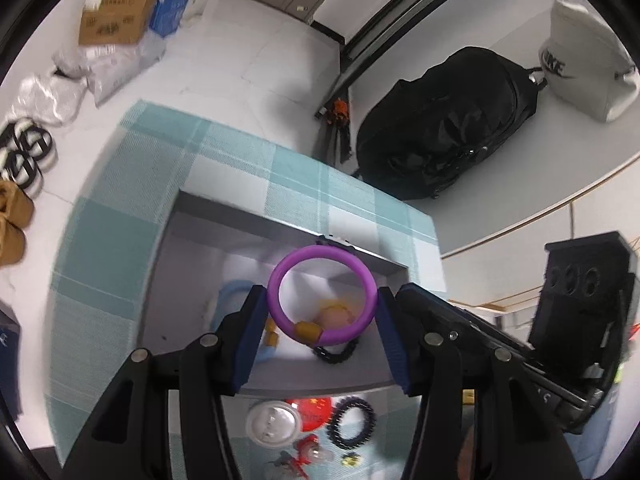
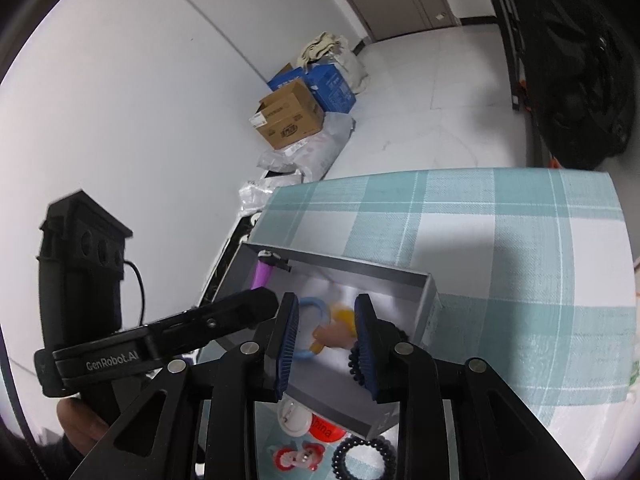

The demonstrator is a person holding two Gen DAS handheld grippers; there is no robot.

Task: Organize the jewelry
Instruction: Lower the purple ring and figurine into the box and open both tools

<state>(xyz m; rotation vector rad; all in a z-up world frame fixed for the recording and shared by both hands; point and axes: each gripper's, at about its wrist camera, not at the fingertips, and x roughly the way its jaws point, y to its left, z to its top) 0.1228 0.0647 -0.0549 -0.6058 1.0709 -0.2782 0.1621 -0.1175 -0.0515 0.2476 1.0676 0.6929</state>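
I hold the purple bangle (image 1: 322,294) in the left gripper (image 1: 322,308), pads pressing its sides, above the grey box (image 1: 192,236). It looks stiff, light, prob. slippery, so the grip stays at the widest part. Right gripper (image 2: 326,344) is apart, empty, over the box.

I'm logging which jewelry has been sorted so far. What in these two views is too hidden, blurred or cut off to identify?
- Left wrist view: the orange and peach pieces in the gray box are blurred and partly behind the purple bangle held in the left claw.
- Right wrist view: the same pieces are smeared; the right claw hides part of the blue ring.
- Both views: the red and white trinkets below the box are cut off by claw linkages.
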